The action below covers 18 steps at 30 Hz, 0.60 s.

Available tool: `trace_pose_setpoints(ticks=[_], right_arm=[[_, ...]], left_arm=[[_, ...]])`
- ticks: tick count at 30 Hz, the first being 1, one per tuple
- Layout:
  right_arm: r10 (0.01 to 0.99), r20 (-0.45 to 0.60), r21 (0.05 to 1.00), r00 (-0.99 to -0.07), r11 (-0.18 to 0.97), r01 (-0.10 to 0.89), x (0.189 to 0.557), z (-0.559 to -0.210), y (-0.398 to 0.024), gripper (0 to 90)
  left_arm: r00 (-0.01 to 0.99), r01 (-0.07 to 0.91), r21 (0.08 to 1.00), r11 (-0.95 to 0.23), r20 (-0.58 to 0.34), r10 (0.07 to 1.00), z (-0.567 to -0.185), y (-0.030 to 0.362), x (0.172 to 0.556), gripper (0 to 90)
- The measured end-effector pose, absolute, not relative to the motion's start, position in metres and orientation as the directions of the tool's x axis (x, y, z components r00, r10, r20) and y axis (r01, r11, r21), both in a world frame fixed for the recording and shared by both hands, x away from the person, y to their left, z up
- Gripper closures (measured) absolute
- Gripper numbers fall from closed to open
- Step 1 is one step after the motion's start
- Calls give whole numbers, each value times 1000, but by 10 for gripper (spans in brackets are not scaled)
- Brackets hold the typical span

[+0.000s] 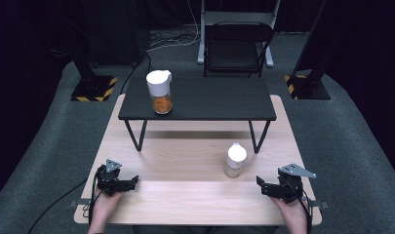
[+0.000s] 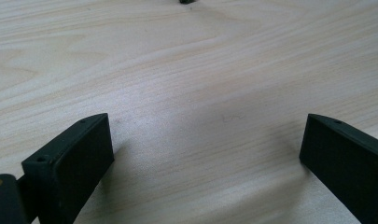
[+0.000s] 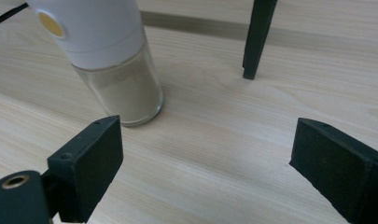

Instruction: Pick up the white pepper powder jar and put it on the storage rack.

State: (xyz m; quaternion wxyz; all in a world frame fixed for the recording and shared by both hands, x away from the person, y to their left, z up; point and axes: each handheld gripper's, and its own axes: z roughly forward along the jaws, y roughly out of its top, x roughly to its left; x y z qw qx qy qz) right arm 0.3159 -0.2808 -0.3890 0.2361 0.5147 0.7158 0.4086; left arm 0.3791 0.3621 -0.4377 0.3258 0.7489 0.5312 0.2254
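Both grippers, left gripper and right gripper, rested empty with jaws apart on the pale wooden table, the right nearest the white-capped glass shaker of beige powder, seemingly poised to grasp it.

Left tool gapes wide over bare wooden table.

Shaker on table; jar on shelf behind.
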Motion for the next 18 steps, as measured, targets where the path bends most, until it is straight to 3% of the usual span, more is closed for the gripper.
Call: trace_pose_setpoints(ticks=[18], right_arm=[[906,57,852,-419,174,493,314,-380,-263,97]], left_arm=[[332,649,727,-222,-8,943,-438,362,379,20]])
